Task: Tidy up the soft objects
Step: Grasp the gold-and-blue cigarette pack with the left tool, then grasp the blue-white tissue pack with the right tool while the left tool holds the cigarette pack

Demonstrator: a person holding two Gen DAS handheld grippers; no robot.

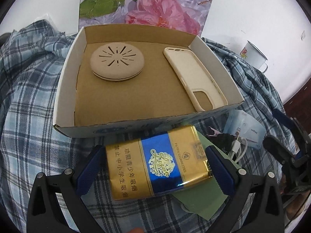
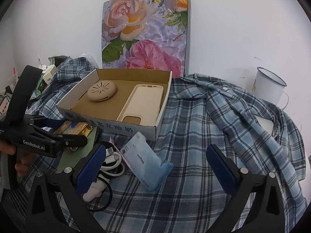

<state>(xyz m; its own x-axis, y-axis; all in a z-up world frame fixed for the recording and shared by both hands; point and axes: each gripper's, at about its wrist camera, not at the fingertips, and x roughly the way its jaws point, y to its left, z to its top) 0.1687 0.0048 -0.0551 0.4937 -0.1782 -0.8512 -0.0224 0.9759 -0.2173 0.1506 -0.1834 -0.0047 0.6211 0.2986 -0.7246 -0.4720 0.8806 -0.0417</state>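
Observation:
A gold and blue cigarette pack [image 1: 159, 161] lies on a green card [image 1: 202, 200] just in front of the open cardboard box [image 1: 64, 97]. My left gripper [image 1: 154, 148] is open, with one finger on each side of the pack. Inside the box are a round beige slotted pad [image 1: 117, 63] and a beige phone case [image 1: 192, 77]. My right gripper [image 2: 156, 148] stands open and empty above a light blue tissue pack [image 2: 147, 161], and a coiled white cable [image 2: 112, 161] lies by its left finger. From the right wrist, the left gripper [image 2: 73, 130] shows astride the pack [image 2: 75, 127].
A blue plaid shirt [image 2: 213, 126] covers the surface in folds. A floral board [image 2: 145, 33] leans on the wall behind the box [image 2: 161, 104]. A white enamel mug [image 2: 268, 87] stands at the far right. Small boxes and clutter [image 2: 46, 73] sit at the far left.

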